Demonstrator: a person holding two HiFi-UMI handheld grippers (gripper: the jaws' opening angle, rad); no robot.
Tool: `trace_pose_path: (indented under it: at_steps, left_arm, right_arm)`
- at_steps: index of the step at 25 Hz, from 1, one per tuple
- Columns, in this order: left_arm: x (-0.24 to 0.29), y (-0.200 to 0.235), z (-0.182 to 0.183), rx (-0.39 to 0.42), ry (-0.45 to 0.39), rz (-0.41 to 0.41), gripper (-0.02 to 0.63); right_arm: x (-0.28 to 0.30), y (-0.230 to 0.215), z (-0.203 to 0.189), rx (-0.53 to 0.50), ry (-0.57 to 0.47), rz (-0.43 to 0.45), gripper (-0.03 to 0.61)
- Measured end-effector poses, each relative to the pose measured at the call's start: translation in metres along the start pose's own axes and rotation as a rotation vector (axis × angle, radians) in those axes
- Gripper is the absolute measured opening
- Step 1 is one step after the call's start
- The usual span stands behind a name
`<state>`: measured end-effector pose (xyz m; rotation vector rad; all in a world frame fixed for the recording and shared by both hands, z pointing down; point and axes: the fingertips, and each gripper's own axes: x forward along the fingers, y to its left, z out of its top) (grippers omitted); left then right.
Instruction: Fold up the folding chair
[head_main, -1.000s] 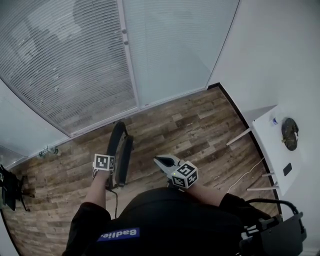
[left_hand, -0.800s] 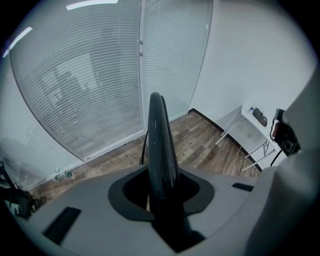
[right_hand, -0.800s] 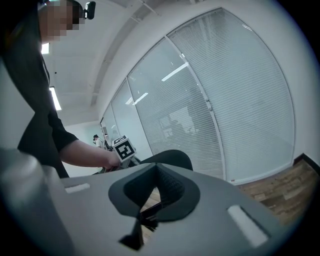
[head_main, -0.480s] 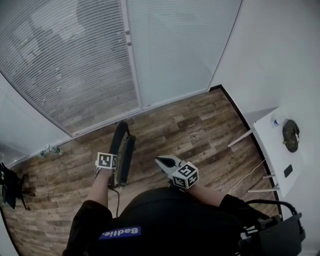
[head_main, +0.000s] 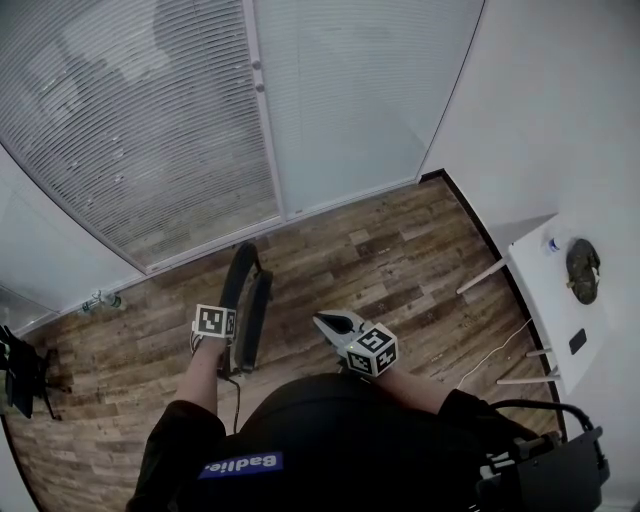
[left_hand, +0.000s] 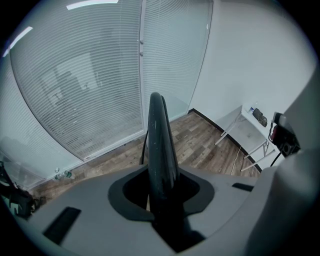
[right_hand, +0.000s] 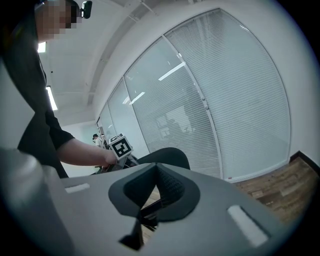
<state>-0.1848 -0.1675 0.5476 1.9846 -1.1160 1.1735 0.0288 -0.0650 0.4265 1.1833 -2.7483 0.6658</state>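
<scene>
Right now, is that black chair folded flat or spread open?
Folded. From above, the chair shows as two thin slabs close together, standing upright, with the left tool clamped on its edge.

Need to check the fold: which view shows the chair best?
The head view: the whole chair shows from above, upright, its two panels close together. The left gripper view shows only its thin edge, end-on; the right gripper view only its rounded top.

1. Flat, cool indoor light; ceiling strips glare on the glass wall (right_hand: 170, 72) above the right claw (right_hand: 156, 167).
2. Both claw views are fisheye: black corners, lines bowed at the edges.
3. Soft focus nearest the lens, below that claw; head view sharp, with faint shadows on the floor (head_main: 400, 260).
</scene>
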Motion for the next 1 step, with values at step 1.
trace_pose_path:
  at_steps: [1]
  left_arm:
    - [0.0001, 0.0005, 0.0013, 0.001, -0.002, 0.0, 0.083]
  right_arm:
    - [0.0006, -0.0008, 0.0001, 0.0, 0.002, -0.001, 0.002]
